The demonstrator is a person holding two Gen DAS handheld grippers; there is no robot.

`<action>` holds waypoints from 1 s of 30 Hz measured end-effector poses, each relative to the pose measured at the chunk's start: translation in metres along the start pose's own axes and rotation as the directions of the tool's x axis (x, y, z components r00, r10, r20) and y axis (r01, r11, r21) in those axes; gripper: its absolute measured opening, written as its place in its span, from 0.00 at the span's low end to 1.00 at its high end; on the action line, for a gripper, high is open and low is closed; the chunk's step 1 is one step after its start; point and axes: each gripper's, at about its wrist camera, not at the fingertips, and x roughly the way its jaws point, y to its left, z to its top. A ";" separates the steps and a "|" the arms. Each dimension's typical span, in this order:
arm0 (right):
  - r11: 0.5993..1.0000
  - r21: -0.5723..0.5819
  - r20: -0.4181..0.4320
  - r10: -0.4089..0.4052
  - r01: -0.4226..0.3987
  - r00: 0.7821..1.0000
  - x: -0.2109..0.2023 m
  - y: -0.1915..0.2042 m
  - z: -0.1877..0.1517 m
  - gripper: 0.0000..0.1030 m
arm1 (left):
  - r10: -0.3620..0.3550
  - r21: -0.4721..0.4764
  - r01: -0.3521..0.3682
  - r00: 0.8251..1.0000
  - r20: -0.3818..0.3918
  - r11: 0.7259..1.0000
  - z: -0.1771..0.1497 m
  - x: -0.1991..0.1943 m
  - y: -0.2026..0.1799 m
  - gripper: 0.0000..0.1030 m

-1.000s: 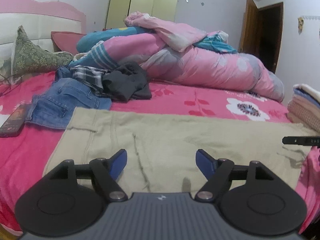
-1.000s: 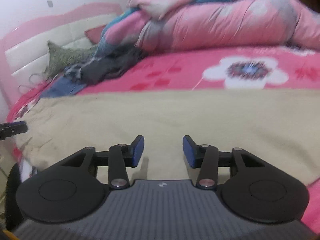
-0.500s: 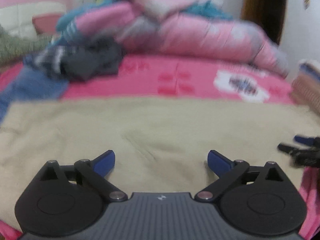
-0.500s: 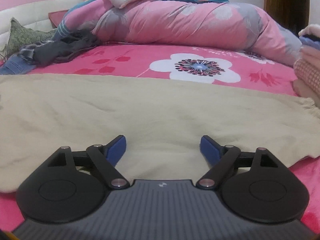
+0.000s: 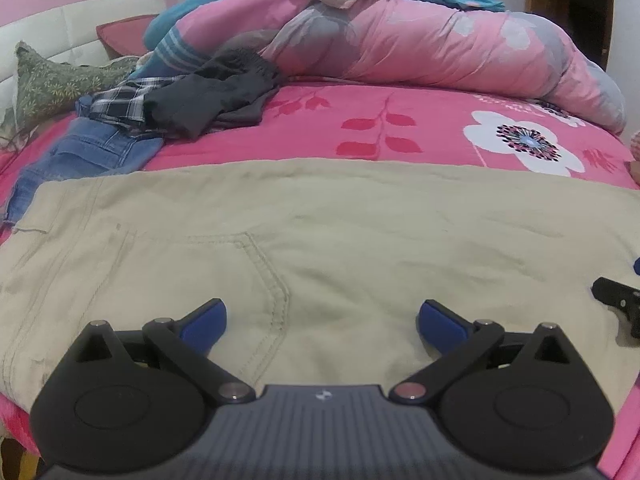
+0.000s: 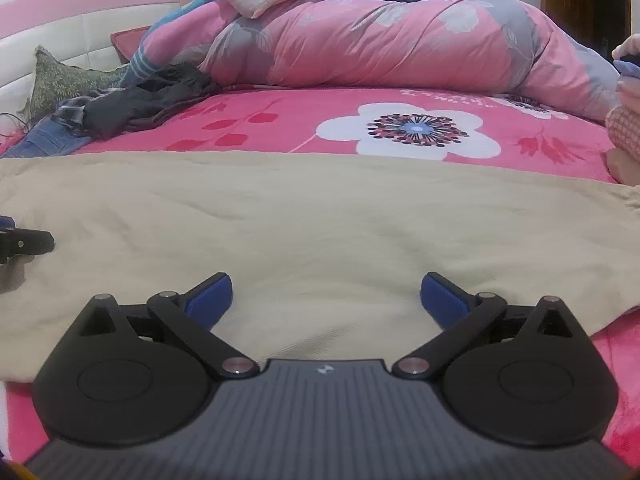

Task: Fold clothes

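While the khaki trousers (image 5: 360, 240) lie flat across the near edge of the pink bedsheet (image 5: 400, 120), both the left gripper (image 5: 322, 320) and right gripper (image 6: 326, 296) hover just above them, jaws opening wide, gripping nothing. Jeans (image 5: 80, 152) lie far left.

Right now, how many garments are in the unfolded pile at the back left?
3 visible: jeans nearest, plaid shirt on them, dark grey garment to its right. More may be hidden underneath.

left wrist: low, close over beige trousers (image 5: 320, 232), facing headboard | right wrist: likewise | shared: trousers, quilt (image 6: 380, 40)
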 end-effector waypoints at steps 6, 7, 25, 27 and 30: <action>1.000 0.001 0.002 0.002 -0.002 1.000 0.000 -0.001 -0.001 0.99 | -0.014 0.003 0.014 1.000 -0.016 1.000 0.000 -0.003 -0.001 1.00; 1.000 0.001 0.002 0.002 -0.002 1.000 0.000 -0.001 -0.001 0.99 | -0.017 0.002 0.017 1.000 -0.016 1.000 0.000 -0.004 0.000 1.00; 1.000 0.010 0.008 0.009 -0.009 1.000 -0.001 -0.003 -0.002 0.99 | -0.011 -0.002 0.011 1.000 -0.027 1.000 0.000 -0.005 -0.002 1.00; 1.000 0.009 0.008 0.008 -0.009 1.000 -0.001 -0.003 -0.002 0.99 | -0.012 -0.003 0.012 1.000 -0.029 1.000 0.000 -0.005 -0.002 1.00; 1.000 0.010 0.009 0.009 -0.009 1.000 -0.002 -0.003 -0.002 0.99 | -0.013 -0.004 0.013 0.999 -0.031 1.000 0.001 -0.004 -0.002 1.00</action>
